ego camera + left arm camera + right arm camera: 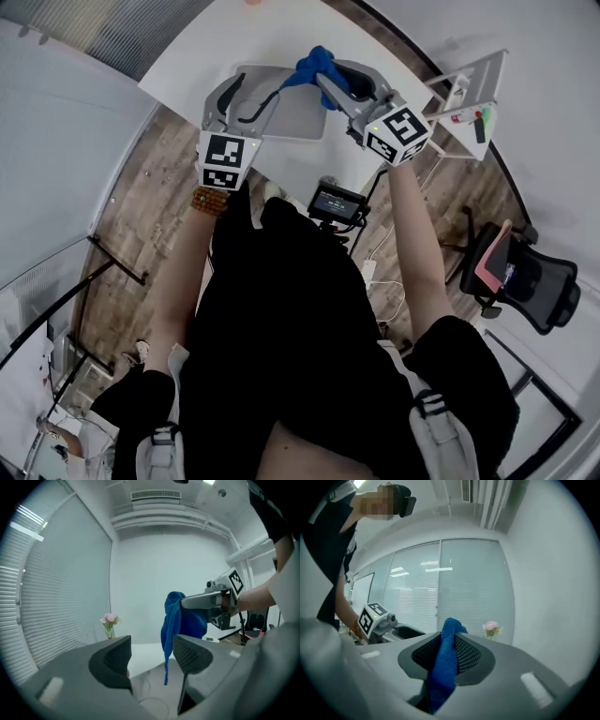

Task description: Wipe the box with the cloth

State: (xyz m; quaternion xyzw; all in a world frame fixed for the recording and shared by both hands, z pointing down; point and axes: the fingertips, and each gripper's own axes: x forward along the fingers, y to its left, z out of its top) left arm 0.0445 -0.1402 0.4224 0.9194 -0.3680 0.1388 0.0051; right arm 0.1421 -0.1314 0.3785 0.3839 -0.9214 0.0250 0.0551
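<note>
My right gripper (pixel 328 77) is shut on a blue cloth (pixel 314 64), which bunches out past its tips. In the right gripper view the cloth (pixel 446 660) is pinched between the meshed pads of the right gripper (pixel 447 653) and hangs down. A flat grey box (pixel 292 120) lies on the white table (pixel 197 52), below both grippers. My left gripper (pixel 246 96) is open over the box's left part with nothing between its jaws. In the left gripper view the cloth (pixel 174 620) dangles ahead of the left gripper (pixel 150 658), held by the right gripper (pixel 206 601).
A small vase of pink flowers (pixel 108 623) stands on the table by the blinds. A white rack (pixel 469 94) is at the table's right end. A screen on a stand (pixel 337 202) is near my legs, and an office chair (pixel 525 274) stands at the right.
</note>
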